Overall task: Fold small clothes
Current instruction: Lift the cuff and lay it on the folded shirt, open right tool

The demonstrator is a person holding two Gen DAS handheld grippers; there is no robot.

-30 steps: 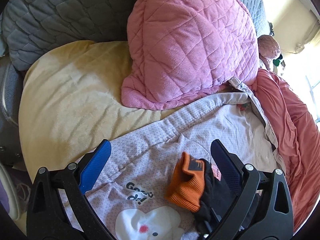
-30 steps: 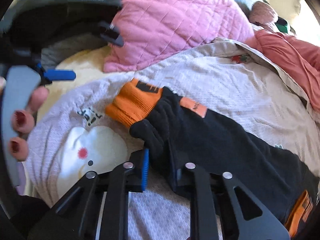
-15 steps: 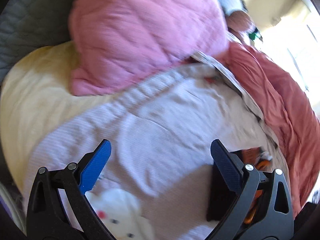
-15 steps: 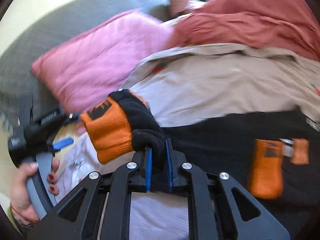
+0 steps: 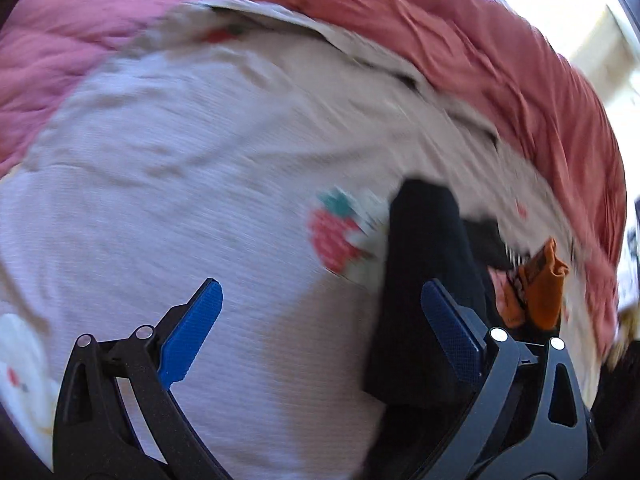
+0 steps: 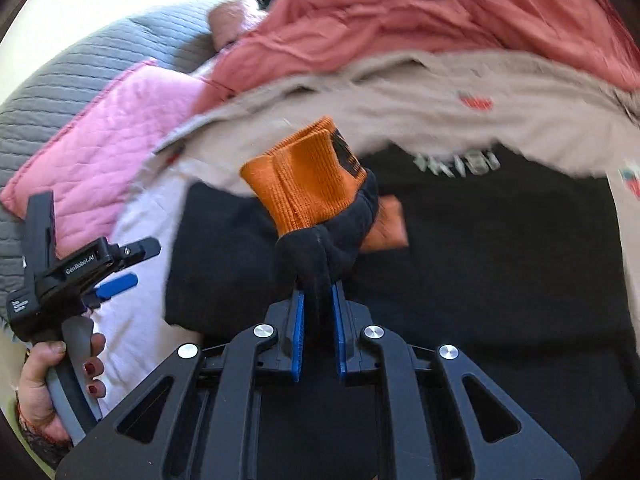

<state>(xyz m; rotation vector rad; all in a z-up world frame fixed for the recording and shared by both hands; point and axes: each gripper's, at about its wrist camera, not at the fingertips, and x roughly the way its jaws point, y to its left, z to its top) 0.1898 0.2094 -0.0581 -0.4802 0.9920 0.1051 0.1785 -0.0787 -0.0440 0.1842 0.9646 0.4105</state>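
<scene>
While right gripper pinches sleeve

My right gripper is clamping a fold of the black knit sleeve with a ribbed orange cuff; the blue pads are pressing on the black fabric, and the cuff is standing up beyond my fingertips. The sleeve is belonging to a black garment that is lying spread over a pale printed cloth. At lower left, a hand is gripping the left gripper. A pink quilted pillow is resting against a grey quilted cushion, beside a rust-red sheet.
</scene>
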